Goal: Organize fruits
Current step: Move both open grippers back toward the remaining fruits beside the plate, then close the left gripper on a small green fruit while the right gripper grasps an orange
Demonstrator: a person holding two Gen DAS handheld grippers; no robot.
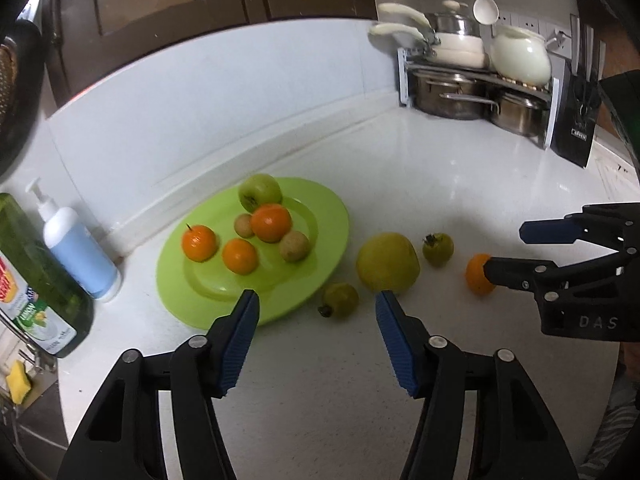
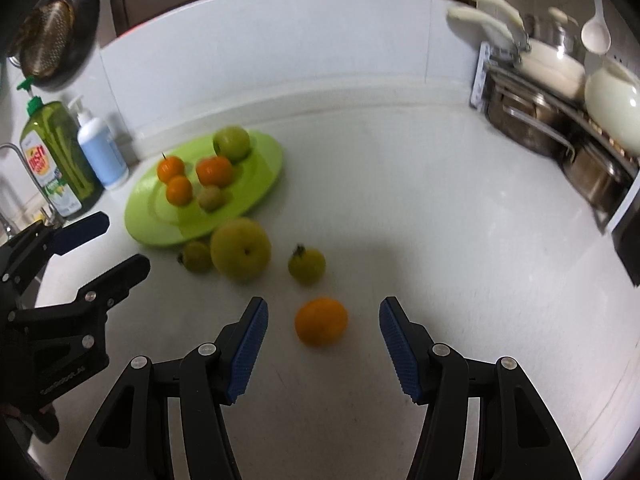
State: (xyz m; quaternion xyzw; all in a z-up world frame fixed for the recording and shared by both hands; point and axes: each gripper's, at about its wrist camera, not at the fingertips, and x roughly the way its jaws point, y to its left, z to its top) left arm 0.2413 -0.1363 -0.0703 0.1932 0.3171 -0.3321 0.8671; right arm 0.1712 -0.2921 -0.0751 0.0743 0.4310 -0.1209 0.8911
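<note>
A green plate [image 1: 328,216] [image 2: 264,152] on the white counter holds a green apple [image 1: 260,192], three oranges and two small brown fruits. Beside it on the counter lie a large yellow apple [image 1: 387,262] [image 2: 241,249], two small green fruits [image 1: 341,299] [image 1: 438,249] and a loose orange [image 2: 321,321] [image 1: 476,276]. My left gripper [image 1: 316,300] is open and empty, above the counter just in front of the plate's near rim. My right gripper [image 2: 323,306] is open, its fingers either side of the loose orange, not touching it; it also shows in the left wrist view [image 1: 508,250].
A green dish soap bottle [image 1: 36,280] and a white-blue pump bottle [image 1: 76,252] stand left of the plate. A rack with steel pots and cream cookware [image 1: 476,88] fills the back right corner, with a black knife block [image 1: 576,112] beside it. A sink edge with a yellow sponge [image 1: 18,380] is at far left.
</note>
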